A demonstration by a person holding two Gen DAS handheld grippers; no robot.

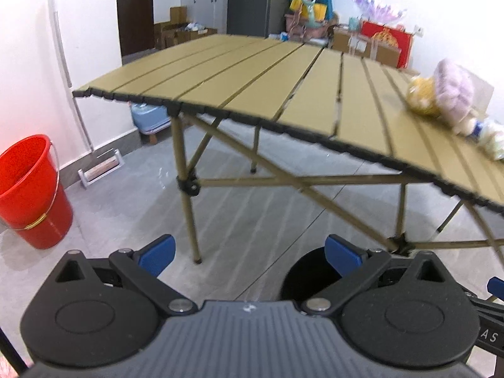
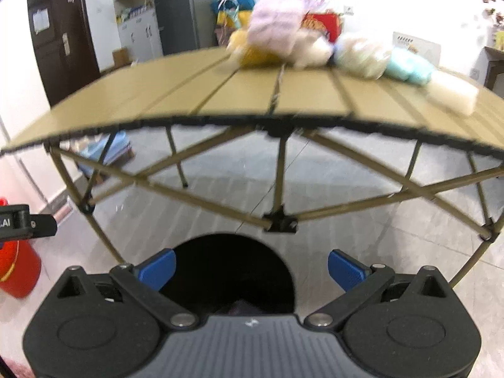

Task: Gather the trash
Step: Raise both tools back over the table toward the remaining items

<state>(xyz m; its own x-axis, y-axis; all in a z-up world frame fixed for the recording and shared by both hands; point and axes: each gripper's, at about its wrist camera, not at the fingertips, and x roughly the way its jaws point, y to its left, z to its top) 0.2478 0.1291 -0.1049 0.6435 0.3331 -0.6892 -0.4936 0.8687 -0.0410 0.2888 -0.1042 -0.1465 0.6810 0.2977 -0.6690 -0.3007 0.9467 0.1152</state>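
Soft, light bags (image 2: 277, 36) sat far on the table (image 2: 252, 94) | both grippers' fingers (image 1: 157, 253) (image 2: 159, 267) wide, empty | best pinched at crinkly tops.

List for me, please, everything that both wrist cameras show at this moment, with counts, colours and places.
folding table: one, tan slats, ahead of both grippers
soft packs: a blurred row, count unclear; lilac, yellow, cream, pale blue, white; on the table's right part
bin: one, black, on the floor below the right gripper
bucket: one, red, on the floor at left
door: one, dark brown, far left
left gripper: blue pads, open, empty
right gripper: blue pads, open, empty
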